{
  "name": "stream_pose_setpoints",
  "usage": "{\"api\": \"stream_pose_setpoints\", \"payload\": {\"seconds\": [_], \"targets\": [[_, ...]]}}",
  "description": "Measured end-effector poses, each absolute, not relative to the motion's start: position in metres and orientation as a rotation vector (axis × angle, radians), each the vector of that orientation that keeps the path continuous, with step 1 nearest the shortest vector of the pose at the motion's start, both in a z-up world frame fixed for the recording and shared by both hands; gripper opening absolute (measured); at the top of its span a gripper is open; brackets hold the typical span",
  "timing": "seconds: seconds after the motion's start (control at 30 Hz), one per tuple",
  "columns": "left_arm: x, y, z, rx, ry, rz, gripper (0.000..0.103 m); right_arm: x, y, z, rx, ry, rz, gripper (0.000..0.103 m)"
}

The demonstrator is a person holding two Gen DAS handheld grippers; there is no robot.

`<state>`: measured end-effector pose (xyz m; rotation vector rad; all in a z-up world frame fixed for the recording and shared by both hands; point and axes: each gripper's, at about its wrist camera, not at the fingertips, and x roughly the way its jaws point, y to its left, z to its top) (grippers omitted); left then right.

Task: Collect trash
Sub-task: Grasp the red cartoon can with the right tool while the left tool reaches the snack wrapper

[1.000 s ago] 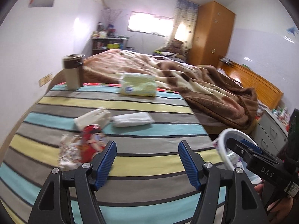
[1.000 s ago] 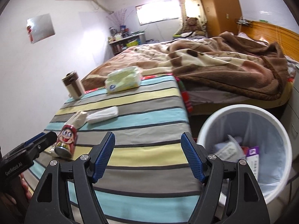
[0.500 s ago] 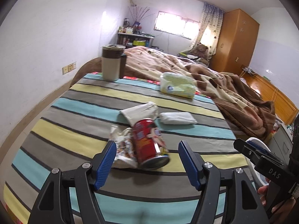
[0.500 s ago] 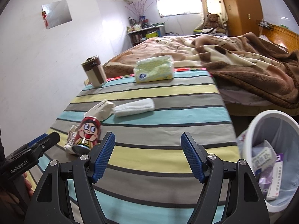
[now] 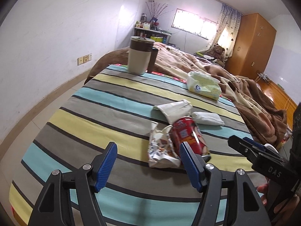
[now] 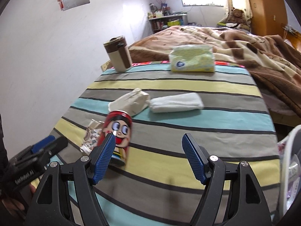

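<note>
A red cartoon drink can lies on the striped cloth beside a crumpled printed wrapper. Behind them sit a crumpled beige paper bag and a folded white tissue. My left gripper is open over the cloth, with its right finger just in front of the can and wrapper. My right gripper is open too, and its left finger overlaps the can in view. Nothing is held. The white bin shows at the right edge.
A brown and cream lidded mug stands at the cloth's far left corner. A green tissue pack lies at the far edge. A bed with a brown blanket lies beyond. A wall runs along the left.
Both views have swung left and closer to the table. The can and wrapper have shifted right and grown larger in each view, and the bin has slid to the right edge.
</note>
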<state>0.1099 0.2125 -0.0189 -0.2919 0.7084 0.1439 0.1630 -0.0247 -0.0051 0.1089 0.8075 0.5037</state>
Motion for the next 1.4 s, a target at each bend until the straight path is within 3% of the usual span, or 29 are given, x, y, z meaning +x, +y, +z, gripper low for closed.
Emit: {"api": "stream_pose_setpoints", "payload": {"seconds": [0.8, 0.97, 1.4], "targets": [[0.132, 0.227, -0.039, -0.338, 0.776, 0.056, 0.068, 0.198, 0.016, -0.032, 0.071, 0.97, 0.559, 0.075], [0.138, 0.226, -0.042, -0.353, 0.789, 0.039, 0.068, 0.203, 0.004, -0.034, 0.101, 0.974, 0.539, 0.056], [0.165, 0.205, -0.054, -0.362, 0.854, -0.01, 0.068, 0.208, -0.029, -0.037, 0.098, 0.938, 0.412, 0.056]]}}
